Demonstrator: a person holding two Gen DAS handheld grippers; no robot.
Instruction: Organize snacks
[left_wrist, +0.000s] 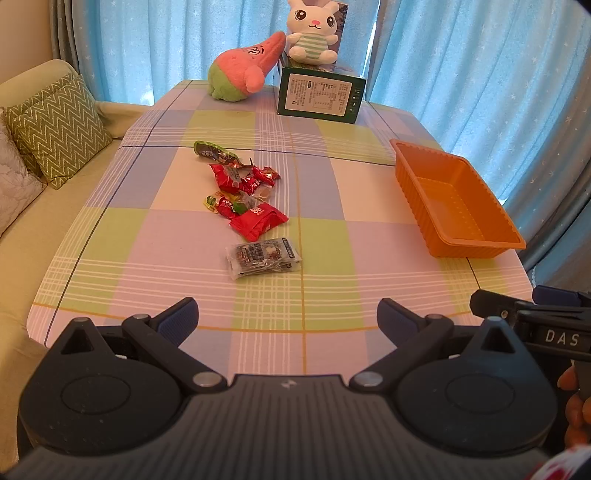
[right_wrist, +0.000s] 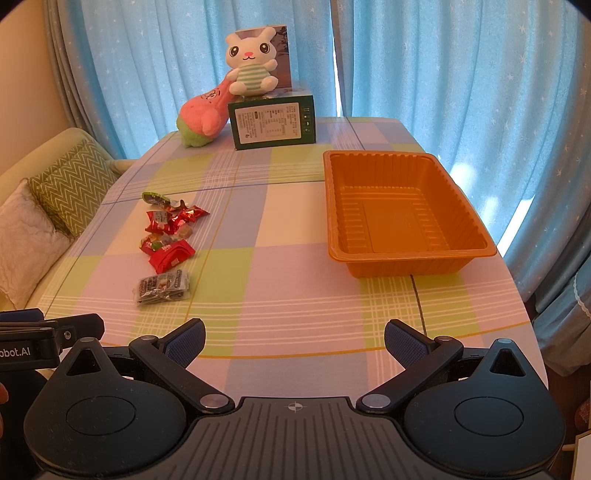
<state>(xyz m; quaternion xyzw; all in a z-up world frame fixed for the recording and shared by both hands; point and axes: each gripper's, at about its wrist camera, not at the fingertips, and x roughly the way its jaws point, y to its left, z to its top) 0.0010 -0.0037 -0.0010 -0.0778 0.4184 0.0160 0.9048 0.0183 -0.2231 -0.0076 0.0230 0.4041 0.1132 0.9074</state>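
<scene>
Orange plastic tray (right_wrist: 406, 254) sits on the right side of the table (right_wrist: 295, 295), nothing in it, ribbed walls, long side running away from the camera. Checked cloth covers the table: pastel squares of green, lilac, cream and blue.

Snacks lie in a loose line left of centre, well apart from the tray. Nearest: clear packet with dark print (left_wrist: 263, 258), flat on the cloth. Just beyond it, a red packet (left_wrist: 258, 220), touching a small heap of red and green wrappers (left_wrist: 242, 181). Farthest: a green wrapper (left_wrist: 212, 150), partly crumpled.

Left gripper (left_wrist: 288, 317) hovers over the near edge of the table, jaws spread wide, nothing between them. Blue pads on the inner faces of both fingers (left_wrist: 177, 320). Right gripper (right_wrist: 294, 341) is likewise over the near edge, jaws wide apart and holding nothing; it faces the gap between the snacks and the tray. Each gripper shows at the edge of the other's view, side by side. Part of a hand (left_wrist: 574, 402) is visible at the right margin of the left view.

Far end of the table: green box (right_wrist: 273, 123) with a printed label, a white rabbit toy (right_wrist: 251, 62) sitting on top, a pink and green plush (right_wrist: 201, 114) leaning beside it. Blue curtains (right_wrist: 443, 55) behind. Sofa with a zigzag cushion (left_wrist: 59, 129) to the left.
</scene>
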